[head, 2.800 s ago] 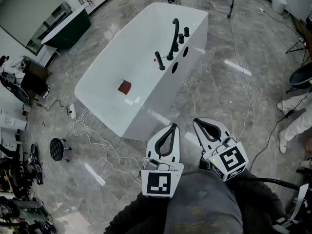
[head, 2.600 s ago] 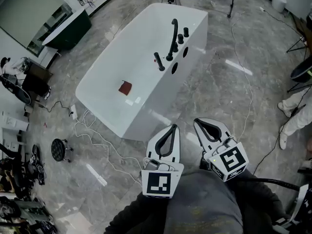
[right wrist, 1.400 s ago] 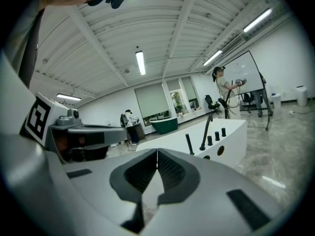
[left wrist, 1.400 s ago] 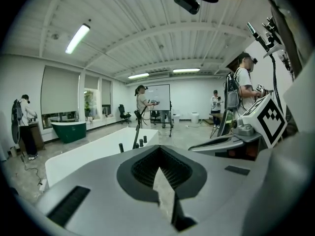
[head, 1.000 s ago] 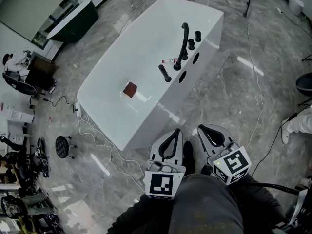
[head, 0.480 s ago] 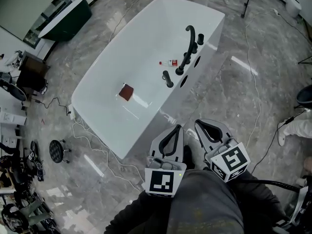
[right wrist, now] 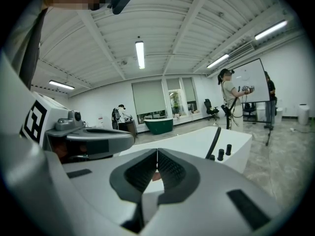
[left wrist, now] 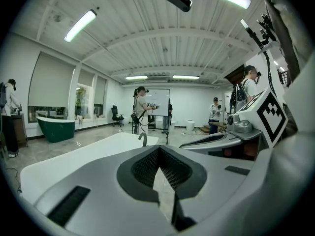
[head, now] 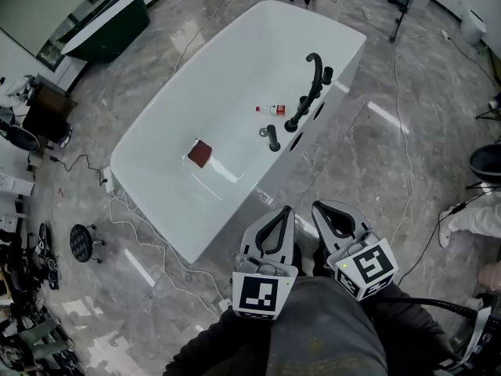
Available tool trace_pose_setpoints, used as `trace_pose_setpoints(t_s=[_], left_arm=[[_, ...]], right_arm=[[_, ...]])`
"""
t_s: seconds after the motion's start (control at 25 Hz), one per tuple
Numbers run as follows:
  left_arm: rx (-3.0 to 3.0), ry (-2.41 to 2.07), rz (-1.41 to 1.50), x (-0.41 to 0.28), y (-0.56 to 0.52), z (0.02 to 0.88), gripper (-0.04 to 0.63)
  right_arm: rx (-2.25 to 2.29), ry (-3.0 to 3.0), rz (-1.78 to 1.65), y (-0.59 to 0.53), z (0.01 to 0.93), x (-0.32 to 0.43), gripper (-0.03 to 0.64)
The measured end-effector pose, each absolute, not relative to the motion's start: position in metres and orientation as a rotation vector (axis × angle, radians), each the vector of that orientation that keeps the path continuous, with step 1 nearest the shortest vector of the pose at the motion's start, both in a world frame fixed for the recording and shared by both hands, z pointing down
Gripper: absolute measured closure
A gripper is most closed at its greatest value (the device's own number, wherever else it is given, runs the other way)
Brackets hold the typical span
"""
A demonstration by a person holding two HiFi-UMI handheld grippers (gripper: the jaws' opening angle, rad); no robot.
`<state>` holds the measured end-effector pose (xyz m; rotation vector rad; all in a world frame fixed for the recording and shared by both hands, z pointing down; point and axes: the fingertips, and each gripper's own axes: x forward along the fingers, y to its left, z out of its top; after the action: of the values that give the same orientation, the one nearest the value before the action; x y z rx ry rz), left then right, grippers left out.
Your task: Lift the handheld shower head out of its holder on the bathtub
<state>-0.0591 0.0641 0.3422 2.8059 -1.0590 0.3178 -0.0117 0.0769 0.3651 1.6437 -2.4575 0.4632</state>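
Standing in its holder (head: 275, 147) on the long rim of the white bathtub (head: 168, 120), the handheld shower head (head: 272, 137) shows as a short black stick leaning slightly. It is the nearest of the black fittings lined up along that rim. Farther along the same rim rises the tall curved spout (head: 314, 63), with round knobs (head: 327, 74) beside it. Inside the tub lie a small red-and-white bottle (head: 272, 110) close to the fittings and a brown square (head: 199, 153) nearer the middle of the basin.

The left tool (head: 282, 210) and the right tool (head: 317, 207) hang side by side short of the tub's near end, both aimed toward it and touching nothing. In the left gripper view the left tool's (left wrist: 158, 151) jaws are pressed together at the tips with nothing between them. The right gripper view shows the right tool (right wrist: 157, 154) likewise closed and empty, with the spout and knobs visible beyond it.

Grey marbled floor (head: 368, 163) surrounds the tub. White cables (head: 145, 225) trail beside it, a black stool (head: 81, 242) stands to the left, and a dark green bathtub (head: 102, 26) sits by the far wall.
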Motion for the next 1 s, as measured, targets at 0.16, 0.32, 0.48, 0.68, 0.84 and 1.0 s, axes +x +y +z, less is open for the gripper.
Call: trace_pose_setpoints(t_s=[0.16,0.32,0.48,0.68,0.84,1.0], left_arm=[[2.8,-1.077,0.337,-0.05,0.046,0.344,0.592],[2.774,-1.127,0.361,-0.042,0.016,0.349,0.592],[2.742,-1.17,0.4,-0.03,-0.01,0.349,0.592],[2.664,-1.236,0.444,-0.013,-0.039,0.362,0.592],[2.594,-1.338,0.489,-0.018,-0.063,0.366,0.592],[2.522,-1.432,0.525,-0.024,-0.077,0.372,0.592]], right_arm=[[1.633,-2.47,0.468,0.057,0.366,-0.001,0.612],[1.601,-2.5,0.491,0.026,0.374,0.009,0.612],[1.568,-2.528,0.515,-0.003,0.374,0.023,0.612],[1.517,-2.542,0.577,-0.034,0.39,0.05,0.612],[1.527,-2.535,0.579,-0.058,0.391,0.073,0.612],[1.51,-2.538,0.605,-0.076,0.395,0.093,0.612]])
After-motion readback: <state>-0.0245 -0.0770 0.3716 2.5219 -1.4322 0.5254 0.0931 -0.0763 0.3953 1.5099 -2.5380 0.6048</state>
